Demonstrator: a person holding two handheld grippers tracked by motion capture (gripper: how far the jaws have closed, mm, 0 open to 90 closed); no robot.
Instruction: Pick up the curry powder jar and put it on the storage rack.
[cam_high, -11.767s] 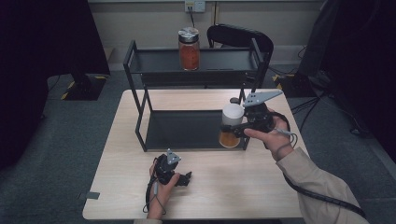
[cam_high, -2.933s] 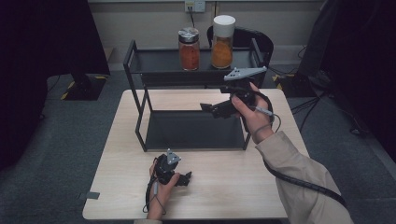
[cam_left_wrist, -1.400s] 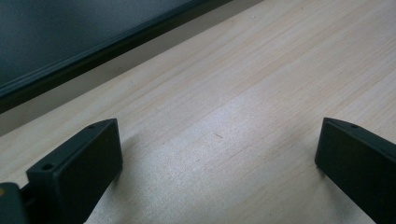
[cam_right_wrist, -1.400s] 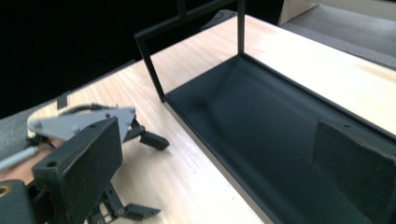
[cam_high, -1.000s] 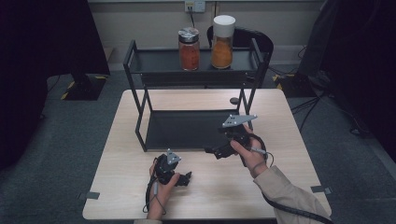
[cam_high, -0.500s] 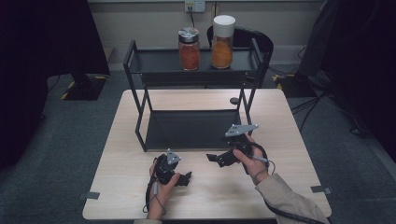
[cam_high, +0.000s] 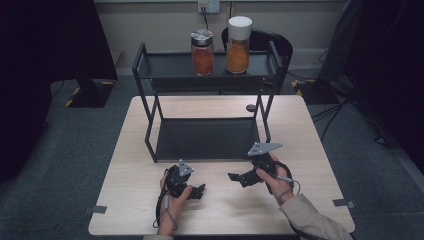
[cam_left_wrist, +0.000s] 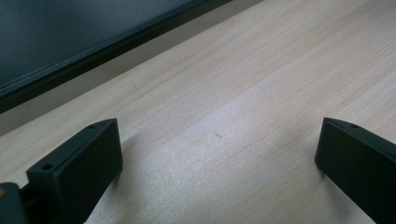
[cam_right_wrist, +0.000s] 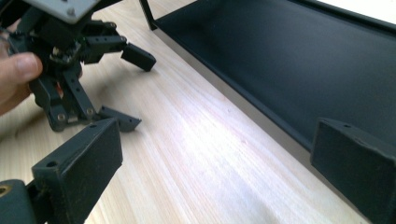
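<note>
Two jars stand on the top shelf of a black two-tier rack (cam_high: 270, 55): a metal-lidded jar of red-orange powder (cam_high: 202, 45) and, to its right, a white-lidded jar of orange powder (cam_high: 239, 38). My right gripper (cam_high: 239, 178) rests low on the wooden table (cam_high: 310, 130) in front of the rack's lower shelf (cam_right_wrist: 299, 60), open and empty, pointing left. My left gripper (cam_high: 198, 192) lies on the table near the front edge, open with bare wood between its jaws. The left gripper (cam_right_wrist: 126, 88) also appears in the right gripper view, at upper left.
A small dark round object (cam_high: 251, 108) lies on the table behind the rack's right leg. A black chair (cam_high: 280, 45) stands behind the rack. Dark cloth (cam_high: 45, 60) hangs at the left and cables (cam_high: 345, 100) trail over the grey floor at the right.
The white-lidded jar went from my right gripper, by the lower shelf, up onto the top shelf. Since then my right gripper, now open, has come down and back toward the table's front. The left gripper stayed still.
</note>
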